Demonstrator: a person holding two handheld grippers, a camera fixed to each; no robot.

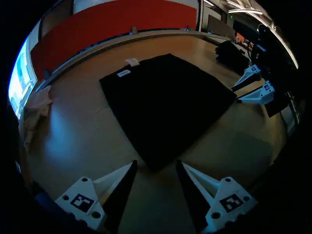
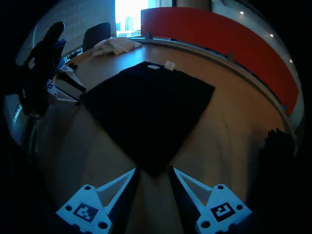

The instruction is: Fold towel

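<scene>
A black towel [image 1: 167, 105] lies flat on the wooden table [image 1: 78, 132], with a white tag [image 1: 123, 73] near its far corner. My left gripper [image 1: 156, 163] stands open, and the towel's near corner lies just between its fingertips. My right gripper [image 2: 153, 169] is open as well, at another corner of the towel [image 2: 148, 109]. In the left gripper view the right gripper [image 1: 235, 94] shows at the towel's right corner. The right gripper view has the left gripper [image 2: 82, 96] at the towel's left corner, held by a dark-sleeved arm [image 2: 39, 70].
A crumpled white cloth [image 1: 37, 105] lies at the table's edge, seen also as the cloth [image 2: 115, 45] by the window. A dark pile of fabric [image 1: 232, 52] sits at the far right. A small white object [image 1: 132, 61] lies beside the towel. A red panel [image 1: 117, 23] borders the table.
</scene>
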